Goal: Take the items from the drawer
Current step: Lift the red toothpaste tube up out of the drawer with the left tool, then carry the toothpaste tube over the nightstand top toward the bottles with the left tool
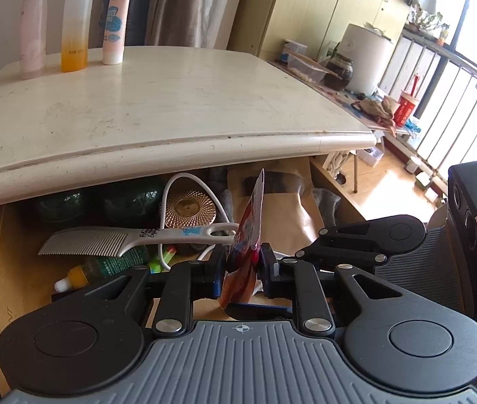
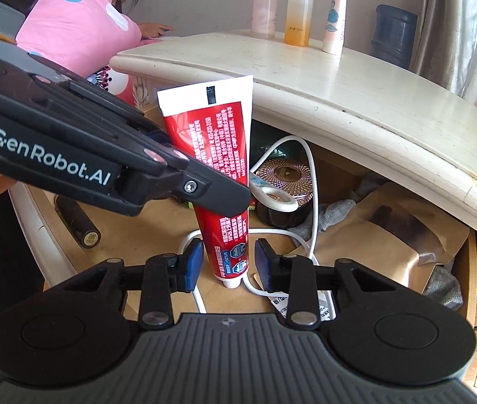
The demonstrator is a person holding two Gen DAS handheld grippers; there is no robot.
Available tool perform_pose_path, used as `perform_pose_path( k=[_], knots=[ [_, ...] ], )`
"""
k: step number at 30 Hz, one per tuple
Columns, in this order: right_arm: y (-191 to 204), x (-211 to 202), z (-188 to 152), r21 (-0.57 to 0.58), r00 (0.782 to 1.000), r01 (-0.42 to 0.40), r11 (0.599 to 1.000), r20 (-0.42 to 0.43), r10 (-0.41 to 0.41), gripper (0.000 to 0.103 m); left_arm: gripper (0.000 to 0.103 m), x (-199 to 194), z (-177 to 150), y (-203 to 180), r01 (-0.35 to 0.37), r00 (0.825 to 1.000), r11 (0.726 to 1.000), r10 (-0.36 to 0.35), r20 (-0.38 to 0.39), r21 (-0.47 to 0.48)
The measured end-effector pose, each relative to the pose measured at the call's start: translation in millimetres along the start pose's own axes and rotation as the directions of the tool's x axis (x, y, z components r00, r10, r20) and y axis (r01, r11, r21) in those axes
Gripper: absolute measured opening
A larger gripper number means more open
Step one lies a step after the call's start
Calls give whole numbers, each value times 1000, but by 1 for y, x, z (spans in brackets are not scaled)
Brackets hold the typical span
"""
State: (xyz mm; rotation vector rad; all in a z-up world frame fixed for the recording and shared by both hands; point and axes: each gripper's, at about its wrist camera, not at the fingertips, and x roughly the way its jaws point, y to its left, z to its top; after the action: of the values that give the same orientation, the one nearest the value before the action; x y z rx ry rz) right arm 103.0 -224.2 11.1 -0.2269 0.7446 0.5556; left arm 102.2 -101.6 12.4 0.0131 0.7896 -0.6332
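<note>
Both claws flank the toothpaste tube (image 2: pixel 220 155): left (image 1: pixel 243 262) pinching it, right (image 2: pixel 228 262) seemingly clear.

The drawer's (image 1: pixel 6 235) back disappears in shadow under the table (image 1: pixel 171 148), so the dark green things (image 1: pixel 127 198) there can't be identified. Tube (image 2: pixel 220 155) print is too tiny to read (left gripper (image 2: pixel 204 188) covers its middle).

The worktop (image 1: pixel 171 101) lies bare from 12 to 3 o'clock, bottles (image 1: pixel 73 23) crowding 10. Its overhanging edge (image 2: pixel 373 128) roofs the drawer (image 2: pixel 157 215), cluttered by a cable (image 2: pixel 309 185).
</note>
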Motion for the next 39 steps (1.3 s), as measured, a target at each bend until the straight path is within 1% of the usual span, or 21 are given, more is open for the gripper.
perform_pose_path(
  k=[8, 15, 20, 30, 39],
  knots=[
    [8, 1, -1, -22, 1000, 20, 1000, 0, -20, 29, 22, 0, 0, 3, 9, 1000, 1000, -9, 4, -7],
    [5, 0, 0, -4, 999, 26, 1000, 18, -26, 29, 22, -1, 0, 5, 16, 1000, 1000, -16, 7, -12],
    [5, -5, -2, 15, 999, 16, 1000, 40, -17, 29, 21, -5, 2, 2, 3, 1000, 1000, -3, 5, -3],
    [6, -31, -1, 38, 994, 23, 999, 109, -27, 29, 21, -24, 10, -19, -17, 999, 998, 16, 34, 56],
    [8, -61, 7, 49, 985, 32, 998, 166, -40, 29, 22, -45, 22, -32, -8, 998, 995, 1, 69, 98]
  ],
)
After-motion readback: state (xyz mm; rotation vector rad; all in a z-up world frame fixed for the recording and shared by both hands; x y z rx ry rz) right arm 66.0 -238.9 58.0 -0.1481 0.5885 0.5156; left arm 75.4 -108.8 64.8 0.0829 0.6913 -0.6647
